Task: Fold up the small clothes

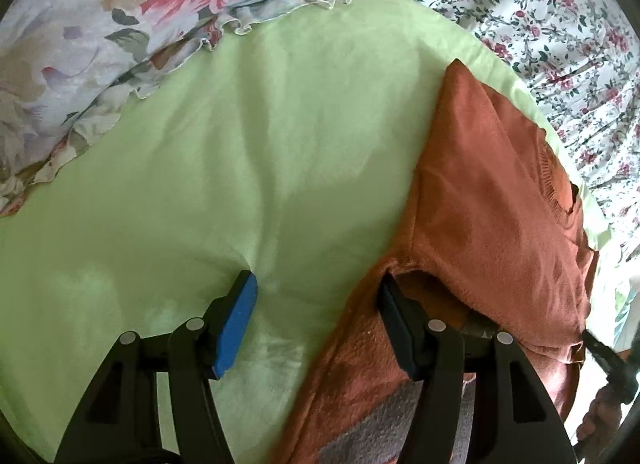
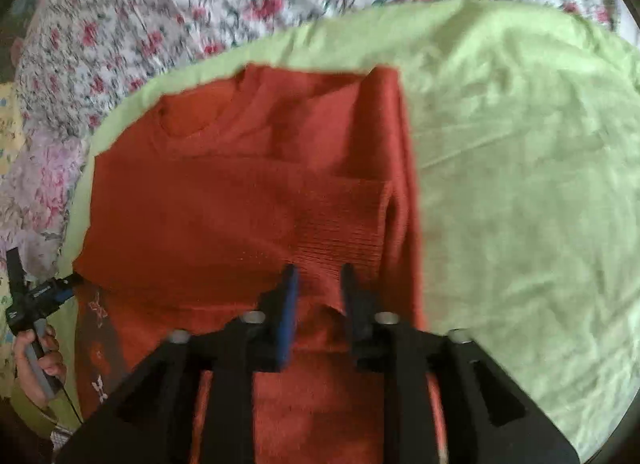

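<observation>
A small rust-orange knit sweater [image 2: 224, 199] lies on a light green cloth [image 2: 520, 183], with a sleeve folded across its chest, ribbed cuff [image 2: 348, 219] to the right. My right gripper [image 2: 318, 280] hovers over the cuff's lower edge, jaws a little apart with nothing between them. In the left wrist view the sweater [image 1: 480, 199] fills the right side, one side folded over. My left gripper [image 1: 316, 292] is open at the sweater's edge: the blue-padded finger [image 1: 236, 324] rests on the green cloth [image 1: 200, 183], the other finger [image 1: 396, 324] lies under the raised fold.
Floral bedding surrounds the green cloth: a ruffled pillow [image 1: 100, 23] at the far left and a small-flowered sheet [image 1: 560, 23] beyond. The other hand and its gripper handle [image 2: 36, 312] show at the left edge of the right wrist view.
</observation>
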`<state>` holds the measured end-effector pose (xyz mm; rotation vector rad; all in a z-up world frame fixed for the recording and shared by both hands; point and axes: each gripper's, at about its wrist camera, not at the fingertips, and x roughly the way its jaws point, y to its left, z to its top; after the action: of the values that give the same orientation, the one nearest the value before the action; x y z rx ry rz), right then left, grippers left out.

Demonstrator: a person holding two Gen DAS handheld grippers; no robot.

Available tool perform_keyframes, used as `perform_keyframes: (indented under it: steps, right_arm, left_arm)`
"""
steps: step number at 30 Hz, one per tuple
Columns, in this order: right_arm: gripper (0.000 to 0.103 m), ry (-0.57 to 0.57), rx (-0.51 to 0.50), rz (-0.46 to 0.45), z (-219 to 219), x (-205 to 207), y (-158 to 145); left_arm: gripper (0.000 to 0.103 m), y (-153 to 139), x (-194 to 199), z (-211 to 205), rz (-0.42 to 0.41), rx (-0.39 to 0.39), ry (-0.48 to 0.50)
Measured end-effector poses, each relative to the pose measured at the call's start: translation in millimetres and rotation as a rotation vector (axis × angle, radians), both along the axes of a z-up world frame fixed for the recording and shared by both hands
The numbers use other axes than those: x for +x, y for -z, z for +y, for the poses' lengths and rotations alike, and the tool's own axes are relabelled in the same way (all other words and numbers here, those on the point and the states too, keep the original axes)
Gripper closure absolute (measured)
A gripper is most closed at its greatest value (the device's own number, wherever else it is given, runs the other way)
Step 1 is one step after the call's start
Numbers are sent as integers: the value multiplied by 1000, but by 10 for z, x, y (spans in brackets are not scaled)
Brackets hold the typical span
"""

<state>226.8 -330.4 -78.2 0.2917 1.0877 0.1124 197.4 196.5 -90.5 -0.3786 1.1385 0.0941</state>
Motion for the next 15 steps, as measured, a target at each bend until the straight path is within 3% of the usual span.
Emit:
perform_keyframes:
  steps: [1, 2, 10, 15]
  right_arm:
    - [57, 13, -26, 46, 24, 30, 99]
    - [57, 32, -43, 84, 20, 52, 189]
    - [52, 32, 110, 14, -142, -228, -117]
    - [52, 17, 132, 1, -229, -596, -288]
  left_arm:
    - [40, -27, -19, 0, 5, 8, -1]
    - [40, -60, -55, 7, 8, 15, -5]
    - [35, -303, -602, -68, 10, 37, 12]
    - [32, -291, -992, -221, 19, 12, 125]
